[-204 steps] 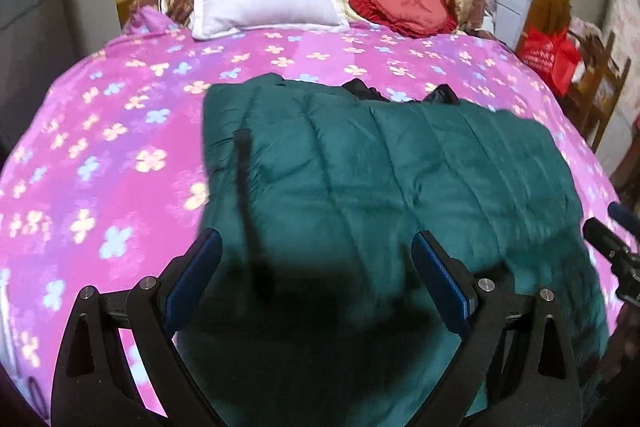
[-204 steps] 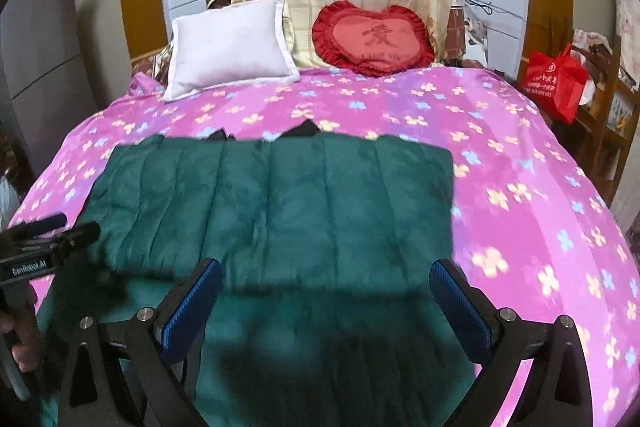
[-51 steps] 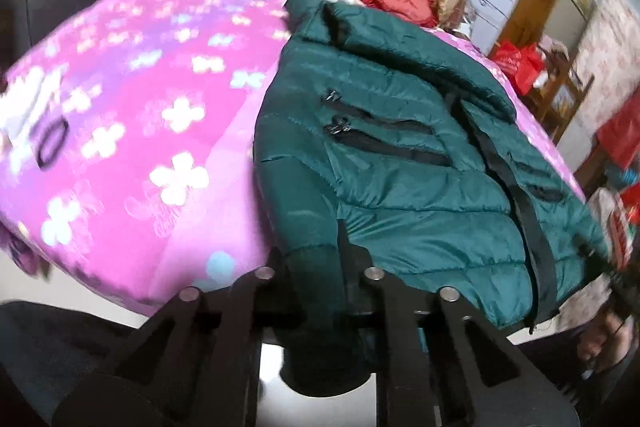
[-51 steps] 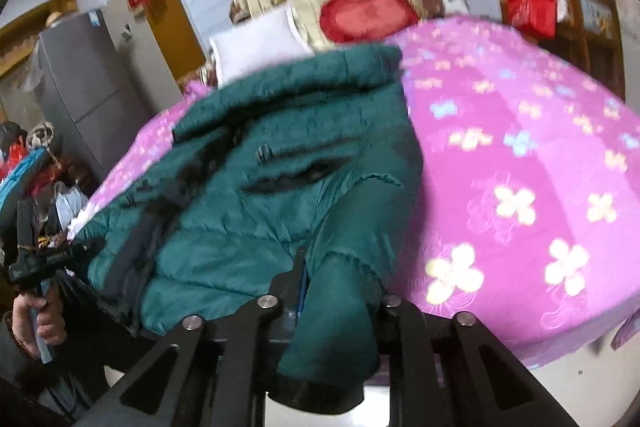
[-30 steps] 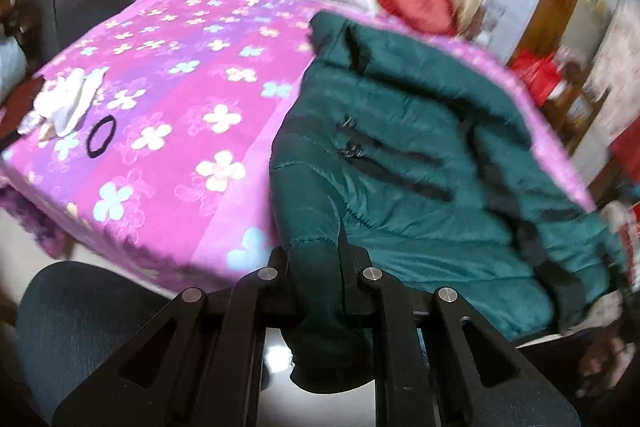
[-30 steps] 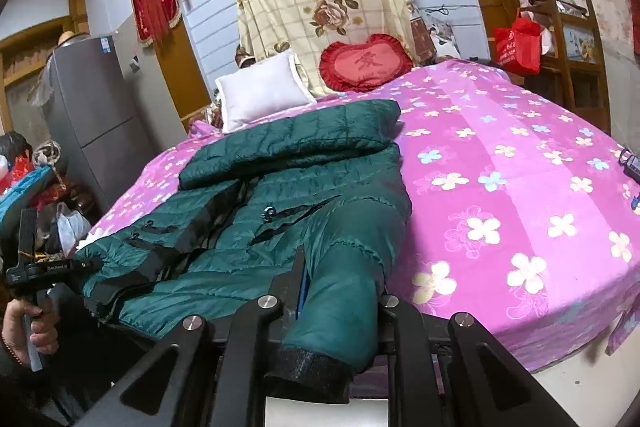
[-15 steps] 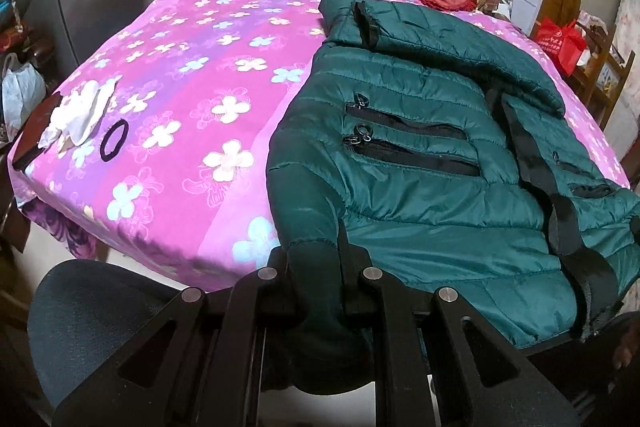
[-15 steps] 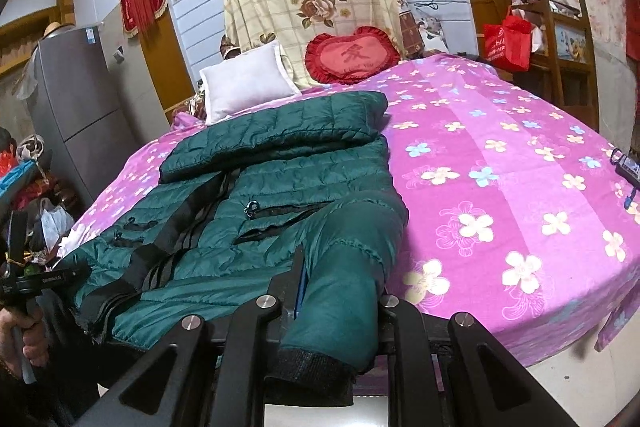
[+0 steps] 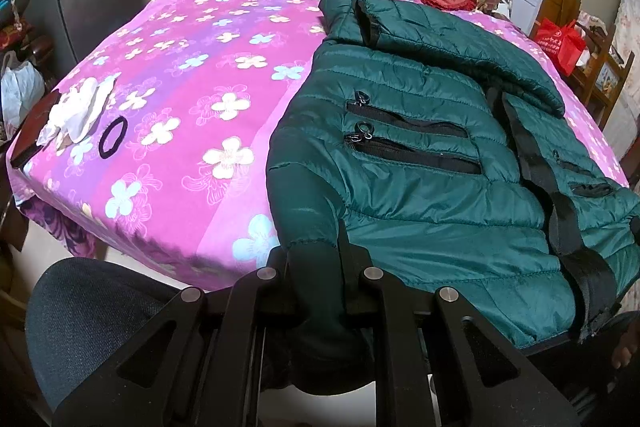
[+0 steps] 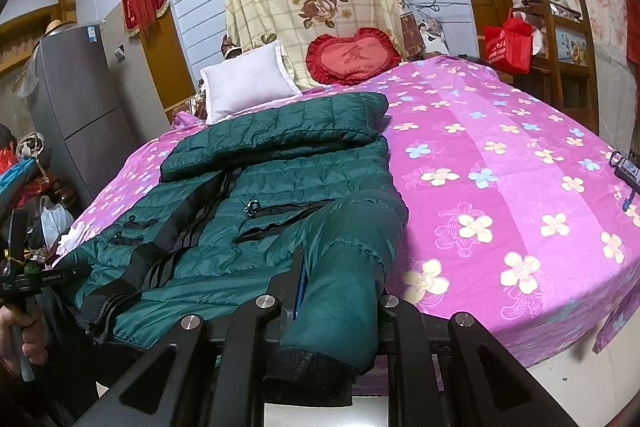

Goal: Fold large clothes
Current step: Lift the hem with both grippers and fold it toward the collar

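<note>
Sleeves are pinched, one cuff in each claw: left claw (image 9: pixel 316 267) and right claw (image 10: pixel 336 291), both low centre of frame. Jacket (image 9: pixel 420 155) lies front-up on the bed (image 9: pixel 192 99), probably so both sleeves can fold inward.

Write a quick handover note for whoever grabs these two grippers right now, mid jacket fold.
Left tongs: shut on the cuff of one sleeve.
Right tongs: shut on the cuff of the other sleeve.
The green jacket lies front up on the pink bed, hood toward the pillow, hem hanging over the near edge.
Done: jacket spread out, both sleeves gripped.
Left: likely lay the sleeves across the chest, then fold the body.
</note>
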A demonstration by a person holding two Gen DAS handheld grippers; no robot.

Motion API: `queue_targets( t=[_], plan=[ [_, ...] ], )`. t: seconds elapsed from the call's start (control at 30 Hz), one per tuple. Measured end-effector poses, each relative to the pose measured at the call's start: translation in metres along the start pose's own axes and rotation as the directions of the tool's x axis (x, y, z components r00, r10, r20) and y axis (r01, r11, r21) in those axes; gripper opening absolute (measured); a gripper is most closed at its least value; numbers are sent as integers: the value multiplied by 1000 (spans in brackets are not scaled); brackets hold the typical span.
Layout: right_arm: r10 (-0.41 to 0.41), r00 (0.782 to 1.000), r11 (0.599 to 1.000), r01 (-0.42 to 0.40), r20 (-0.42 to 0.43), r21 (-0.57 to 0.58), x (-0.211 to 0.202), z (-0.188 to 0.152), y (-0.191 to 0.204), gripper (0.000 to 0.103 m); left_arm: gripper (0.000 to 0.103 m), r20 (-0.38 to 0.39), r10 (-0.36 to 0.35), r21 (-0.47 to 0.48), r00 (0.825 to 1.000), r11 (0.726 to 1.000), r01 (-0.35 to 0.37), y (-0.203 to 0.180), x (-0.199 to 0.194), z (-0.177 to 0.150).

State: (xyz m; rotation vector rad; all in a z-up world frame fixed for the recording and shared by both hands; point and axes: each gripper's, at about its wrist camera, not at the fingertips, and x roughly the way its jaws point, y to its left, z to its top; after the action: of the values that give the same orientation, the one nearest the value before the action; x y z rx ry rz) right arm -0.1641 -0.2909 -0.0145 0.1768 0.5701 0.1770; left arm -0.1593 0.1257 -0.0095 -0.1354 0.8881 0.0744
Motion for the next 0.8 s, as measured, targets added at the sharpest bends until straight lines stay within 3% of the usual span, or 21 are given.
queue_targets(
  t=[0.2,0.57,0.8],
  plan=[
    [-32,999,999,33,35,-39,-21,2,13,15,10,54,-65,-17,996,998,66,14,-22,-1],
    [49,989,998,-45,137,-32,-82,16,26,15,10,184,-130,-62,974,988,144,37,-90,3],
    [56,986,998,-52,157,-27,-71,30,25,15,10,239,-133,-74,962,985,155,32,-92,32]
  ],
)
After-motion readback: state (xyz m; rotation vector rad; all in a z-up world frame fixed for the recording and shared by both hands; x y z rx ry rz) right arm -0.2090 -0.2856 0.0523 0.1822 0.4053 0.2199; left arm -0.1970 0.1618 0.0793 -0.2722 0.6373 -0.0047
